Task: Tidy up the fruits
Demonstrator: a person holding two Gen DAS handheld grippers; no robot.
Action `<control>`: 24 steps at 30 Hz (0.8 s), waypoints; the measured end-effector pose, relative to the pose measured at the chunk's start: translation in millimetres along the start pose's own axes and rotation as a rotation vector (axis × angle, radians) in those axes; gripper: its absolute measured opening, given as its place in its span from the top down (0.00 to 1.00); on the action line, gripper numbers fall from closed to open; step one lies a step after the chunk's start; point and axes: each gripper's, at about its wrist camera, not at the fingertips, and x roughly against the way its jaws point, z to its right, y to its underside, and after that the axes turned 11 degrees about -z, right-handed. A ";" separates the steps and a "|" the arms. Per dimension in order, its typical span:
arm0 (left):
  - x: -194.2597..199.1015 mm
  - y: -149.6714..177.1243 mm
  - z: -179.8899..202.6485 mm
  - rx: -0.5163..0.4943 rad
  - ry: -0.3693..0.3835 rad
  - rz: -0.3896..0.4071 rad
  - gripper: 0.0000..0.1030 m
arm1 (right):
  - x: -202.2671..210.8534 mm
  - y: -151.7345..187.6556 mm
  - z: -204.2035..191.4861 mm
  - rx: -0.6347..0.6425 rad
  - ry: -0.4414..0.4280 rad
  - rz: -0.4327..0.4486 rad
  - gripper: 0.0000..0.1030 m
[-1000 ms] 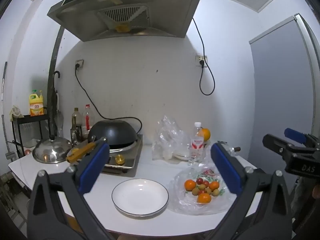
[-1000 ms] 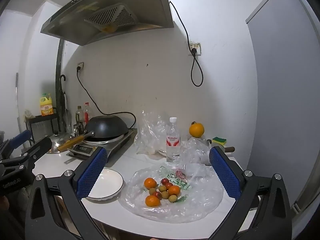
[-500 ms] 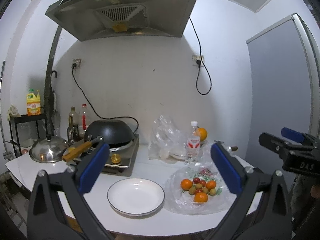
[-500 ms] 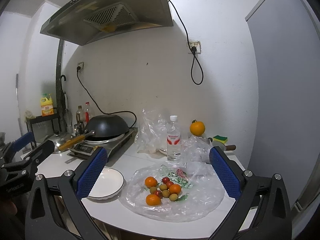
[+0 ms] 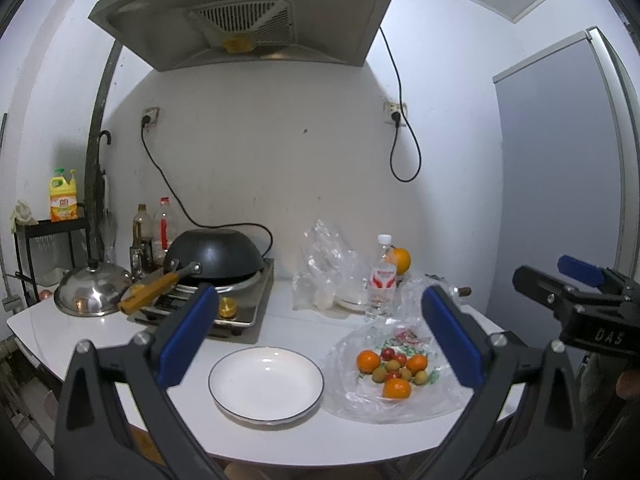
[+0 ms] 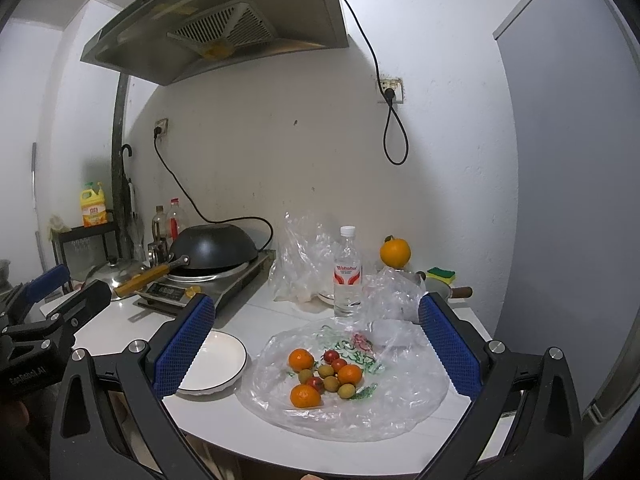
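Both claws have backed away from the desk a little, so plate and fruit pile sit lower and smaller in view.

Nearest, the left claw [image 5: 320, 332] and right claw [image 6: 316, 344] hang spread wide and empty, likely poised for a first pick. Beyond the right claw's tips, the fruits [image 6: 322, 376] lie heaped on an opened plastic bag [image 6: 400, 396], well apart from both claws. An empty white plate [image 5: 266, 384] waits just left of that bag, probably their destination. Behind the bag stand a water bottle [image 6: 347, 272] and a lone orange [image 6: 395, 253].
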 end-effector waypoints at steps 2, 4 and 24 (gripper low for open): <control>0.0 1.5 0.2 0.002 0.005 0.000 0.01 | 0.0 0.2 0.1 0.000 -0.001 0.001 0.00; 1.2 2.4 1.1 -0.001 0.005 0.002 0.01 | 0.0 0.8 -0.4 -0.001 -0.002 0.000 0.00; 0.0 3.2 1.6 -0.009 0.005 0.007 0.01 | 0.8 0.3 -1.1 -0.005 -0.008 -0.002 0.00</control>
